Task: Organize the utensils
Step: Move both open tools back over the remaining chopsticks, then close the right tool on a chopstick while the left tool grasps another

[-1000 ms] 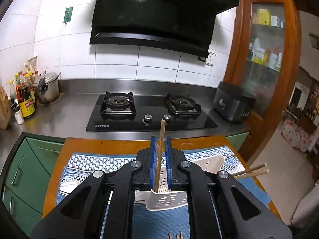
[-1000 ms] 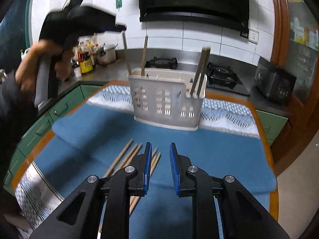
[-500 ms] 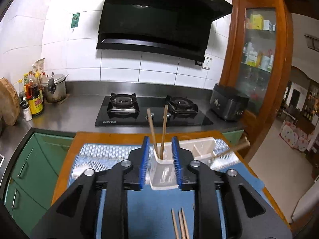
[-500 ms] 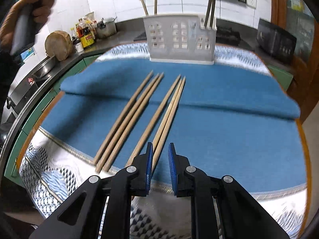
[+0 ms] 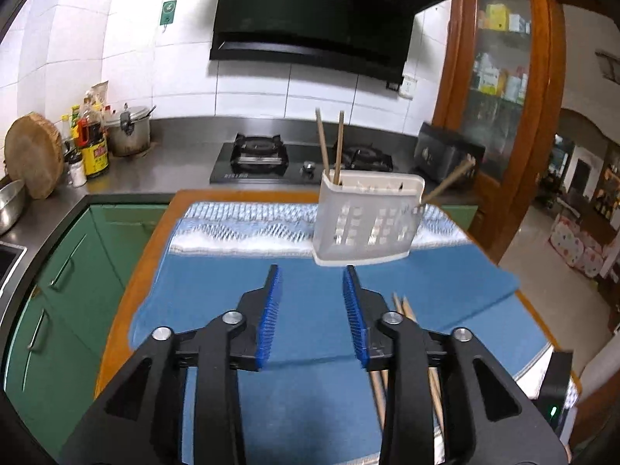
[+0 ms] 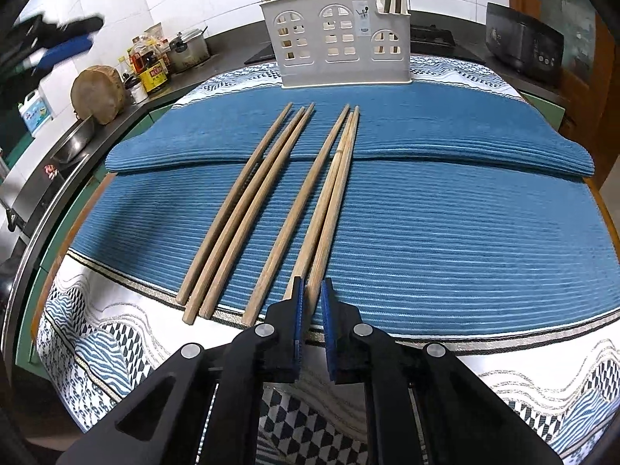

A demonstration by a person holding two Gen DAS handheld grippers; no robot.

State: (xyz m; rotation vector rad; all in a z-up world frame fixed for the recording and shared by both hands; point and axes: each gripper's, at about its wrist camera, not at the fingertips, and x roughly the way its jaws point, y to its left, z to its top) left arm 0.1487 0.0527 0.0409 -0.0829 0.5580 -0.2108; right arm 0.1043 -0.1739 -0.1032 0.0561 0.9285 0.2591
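A white slotted utensil holder (image 6: 336, 44) stands at the far edge of the blue mat (image 6: 465, 209), with chopsticks upright in its left and right ends; it also shows in the left wrist view (image 5: 366, 221). Several wooden chopsticks (image 6: 271, 197) lie loose on the mat. My right gripper (image 6: 310, 290) is low over the near end of the rightmost chopstick (image 6: 329, 217), jaws narrowly apart astride it, not clamped. My left gripper (image 5: 312, 279) is open and empty, above the mat, short of the holder.
A gas hob (image 5: 267, 159) and steel counter run behind the table. Bottles (image 5: 91, 143), a pot (image 5: 130, 131) and a wooden block (image 5: 33, 162) stand at the left. A dark appliance (image 6: 523, 48) sits at the right, beside a wooden cabinet (image 5: 503, 97).
My left gripper let go of a chopstick into the holder's left end, opened and drew back. My right gripper dropped to the mat and came up to the rightmost chopstick's near end.
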